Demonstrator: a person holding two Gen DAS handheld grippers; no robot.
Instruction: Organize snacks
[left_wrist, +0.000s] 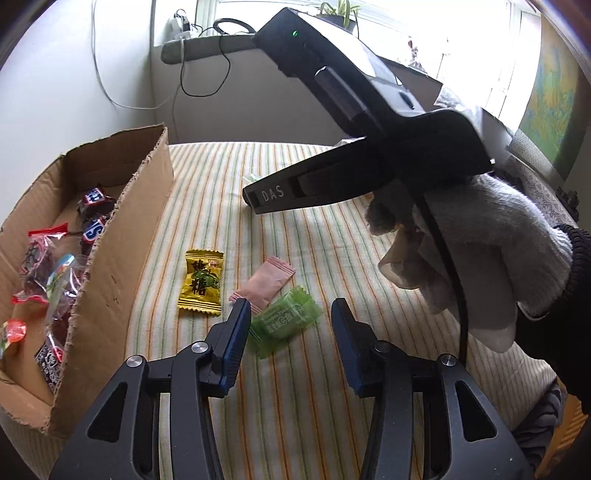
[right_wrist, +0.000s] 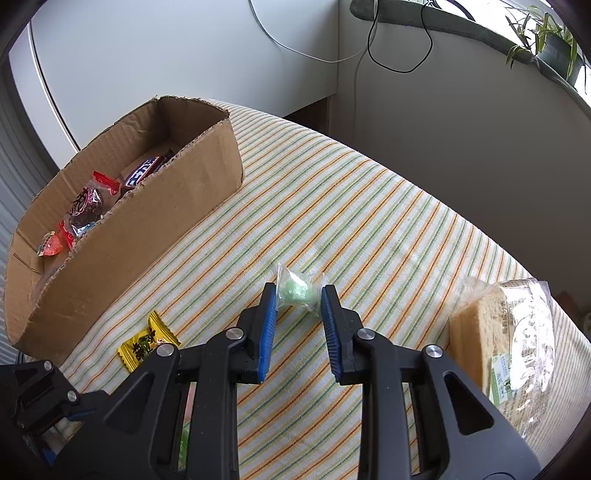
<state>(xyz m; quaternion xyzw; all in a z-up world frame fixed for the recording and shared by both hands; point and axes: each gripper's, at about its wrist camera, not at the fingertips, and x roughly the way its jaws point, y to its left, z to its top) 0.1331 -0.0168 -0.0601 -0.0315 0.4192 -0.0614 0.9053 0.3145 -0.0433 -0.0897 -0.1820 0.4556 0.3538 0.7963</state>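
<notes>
A striped cloth (left_wrist: 295, 177) is seen covering the table in both views. At its left stands a cardboard box (left_wrist: 114, 258), open at the top, with wrapped snacks (left_wrist: 55, 273) piled inside, among them dark bars and red-edged clear packets.

In the left wrist view, the left gripper (left_wrist: 290, 312) is held with its blue-padded jaws spread apart above the cloth. Nothing is gripped by it. A green packet (left_wrist: 284, 321) lies on the cloth between the jaws, nearer the left one, and no pad is seen pressing on it. A pink packet (left_wrist: 266, 284) lies just beyond, touching or overlapping the green one. A yellow packet (left_wrist: 201, 282) lies flat to the left of these, near the box wall. Farther right, a gloved hand (left_wrist: 480, 254) is seen wrapped around the black body of the other tool.

In the right wrist view, the right gripper (right_wrist: 299, 295) is closed on a small clear packet with a green sweet (right_wrist: 299, 290) inside; the packet is pinched between the two blue tips, above the middle of the cloth. The yellow packet (right_wrist: 147, 341) is seen at the near left, partly hidden behind the tool. A bagged slice of bread (right_wrist: 506, 332) lies at the right edge of the cloth.
</notes>
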